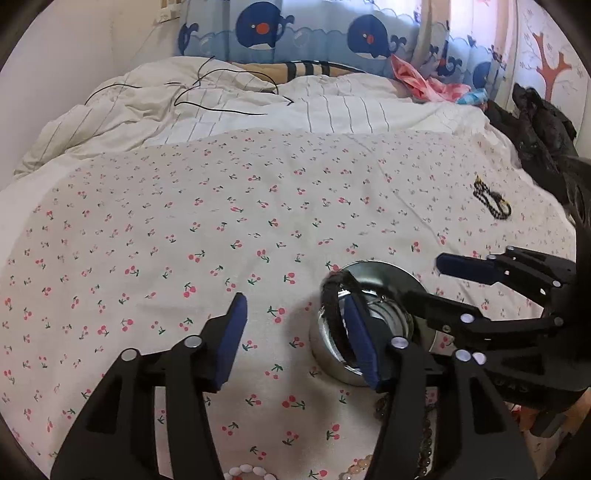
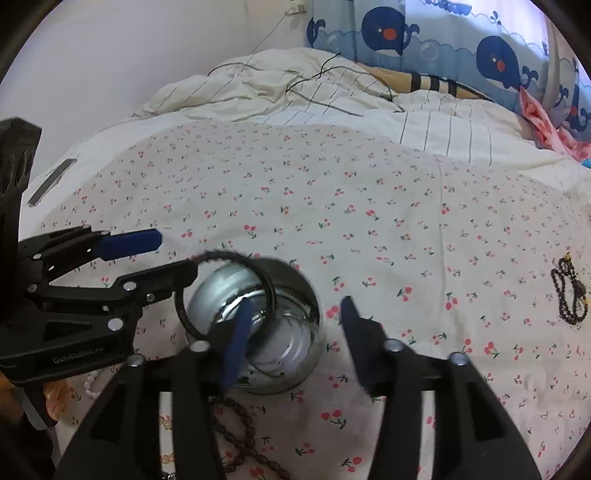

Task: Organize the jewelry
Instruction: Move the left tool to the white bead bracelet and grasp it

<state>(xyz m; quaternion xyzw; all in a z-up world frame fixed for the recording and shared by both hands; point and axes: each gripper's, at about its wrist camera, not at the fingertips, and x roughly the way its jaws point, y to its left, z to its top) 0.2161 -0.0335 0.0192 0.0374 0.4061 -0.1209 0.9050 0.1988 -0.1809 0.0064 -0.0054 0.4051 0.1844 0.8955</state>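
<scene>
A round metal tin (image 1: 384,295) (image 2: 291,332) stands on the cherry-print bedsheet. A black cord bracelet (image 1: 334,314) (image 2: 229,258) hangs over the tin's rim, leaning against the lower finger of the other gripper in each view. My left gripper (image 1: 299,339) is open, its right finger inside the tin. My right gripper (image 2: 291,339) is open and straddles the tin's near wall, its left finger inside. A dark bead bracelet (image 1: 493,201) (image 2: 570,295) lies far right. Brown beads (image 2: 243,439) and pale bead bracelets (image 1: 247,472) lie near the front edge.
A rumpled white striped duvet (image 1: 221,107) with a black cable (image 1: 221,107) lies at the back. Whale-print curtains (image 1: 314,33) hang behind. Dark clothing (image 1: 535,129) is piled at the right. A flat silver object (image 2: 51,181) lies at the bed's left edge.
</scene>
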